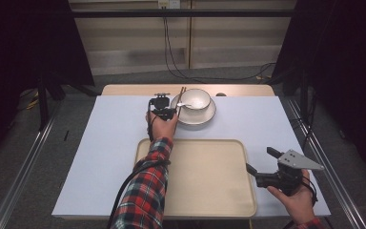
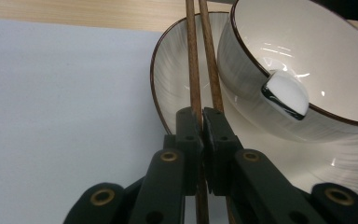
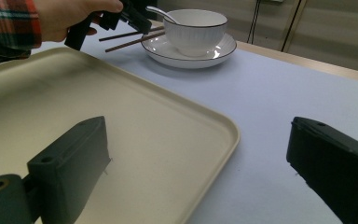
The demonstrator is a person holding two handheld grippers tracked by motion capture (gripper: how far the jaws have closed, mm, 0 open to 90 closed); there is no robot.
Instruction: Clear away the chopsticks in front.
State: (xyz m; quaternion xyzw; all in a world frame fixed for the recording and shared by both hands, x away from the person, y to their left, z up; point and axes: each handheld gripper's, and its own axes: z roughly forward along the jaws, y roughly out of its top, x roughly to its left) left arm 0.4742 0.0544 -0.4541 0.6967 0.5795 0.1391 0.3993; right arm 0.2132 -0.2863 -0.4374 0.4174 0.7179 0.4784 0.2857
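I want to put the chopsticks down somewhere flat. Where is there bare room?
The tray is bare throughout. The cloth left of it is free, as is the strip right of the plate. It is crowded around the bowl, where the left gripper pinches the chopsticks.

- No text, label, brand, number or sign can be read anywhere; the bowl [image 3: 195, 29], saucer [image 3: 219, 50], tray [image 1: 228, 191] and table [image 1: 109, 143] carry plain surfaces; nothing legible on either tongs' black parts.
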